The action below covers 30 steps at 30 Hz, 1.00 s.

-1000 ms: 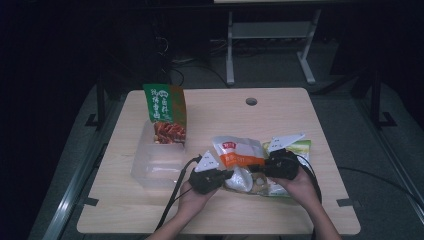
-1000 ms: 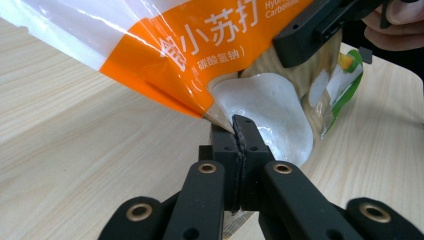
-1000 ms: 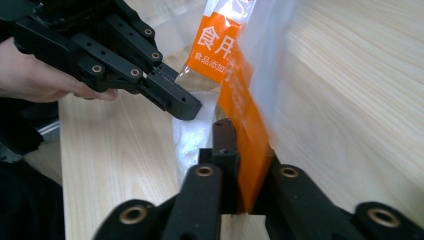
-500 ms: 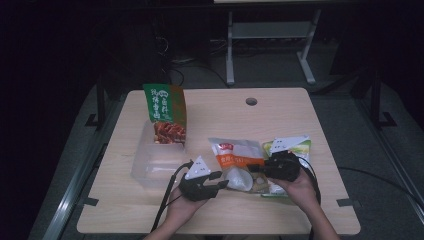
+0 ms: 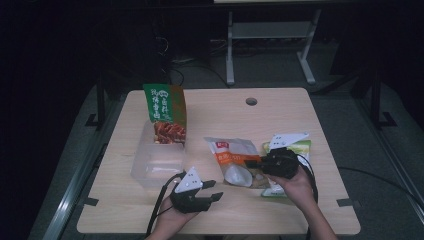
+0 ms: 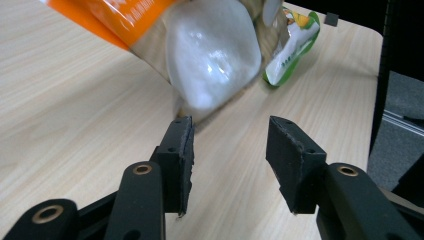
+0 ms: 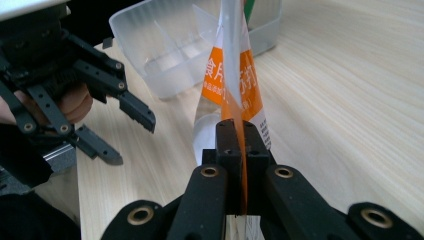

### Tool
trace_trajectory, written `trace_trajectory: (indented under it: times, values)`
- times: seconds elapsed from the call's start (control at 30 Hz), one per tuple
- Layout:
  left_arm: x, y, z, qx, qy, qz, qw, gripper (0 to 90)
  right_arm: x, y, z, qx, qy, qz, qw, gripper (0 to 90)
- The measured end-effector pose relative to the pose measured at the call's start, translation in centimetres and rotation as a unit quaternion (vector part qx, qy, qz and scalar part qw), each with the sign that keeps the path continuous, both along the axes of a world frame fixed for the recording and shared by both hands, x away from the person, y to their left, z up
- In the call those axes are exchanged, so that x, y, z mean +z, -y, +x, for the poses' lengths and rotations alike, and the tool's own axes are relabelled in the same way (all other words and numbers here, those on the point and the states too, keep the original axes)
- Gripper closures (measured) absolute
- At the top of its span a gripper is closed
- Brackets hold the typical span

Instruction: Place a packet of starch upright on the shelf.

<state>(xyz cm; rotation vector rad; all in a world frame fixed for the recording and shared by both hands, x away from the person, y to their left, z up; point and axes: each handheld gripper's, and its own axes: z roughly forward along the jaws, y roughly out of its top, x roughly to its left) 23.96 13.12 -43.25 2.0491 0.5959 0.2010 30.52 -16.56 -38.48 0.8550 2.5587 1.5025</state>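
Left gripper (image 5: 212, 191): nearest the person, low over the bare front of the table (image 5: 280, 215); its jaws have just been opening and stand about half apart with nothing between them, aimed at the lower corner of the orange-and-white snack bag (image 6: 200, 55).
Right gripper (image 7: 239, 132): jaws pressed together on the thin edge of the orange-and-white snack bag (image 7: 235, 85), holding it tilted up off the wood near the table's middle.
Green pouch (image 5: 295, 150): lying flat just beside and partly under the right hand.
Clear plastic tub (image 5: 155, 160): well left of the bag, open-topped, with a green-and-red snack packet (image 5: 165, 112) standing upright at its far end.
Risk: the grip is on slick film at one seam only; a quick swing toward the tub could likely let the bag slide out, or its loose end could catch the rim.
Second risk: the free gripper, closing again too low, could pinch the table rather than the bag's corner.
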Motion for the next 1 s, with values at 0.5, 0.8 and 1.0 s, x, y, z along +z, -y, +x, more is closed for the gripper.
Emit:
trace_trajectory:
  times: [0.5,0.8,1.0]
  values:
    - [0.1,-0.4,-0.4,-0.006,0.015,-0.005,0.9999,51.3,1.7,-1.5,1.2,-0.004,0.003,0.000,1.0000,89.7]
    - [0.2,-0.4,-0.5,-0.008,0.019,-0.005,0.9998,50.6,3.3,-2.5,1.9,0.000,0.007,0.010,0.9999,89.7]
    - [0.2,-0.4,-0.5,-0.009,0.024,-0.006,0.9997,50.2,4.4,-3.4,2.2,0.006,0.015,0.009,0.9998,89.7]
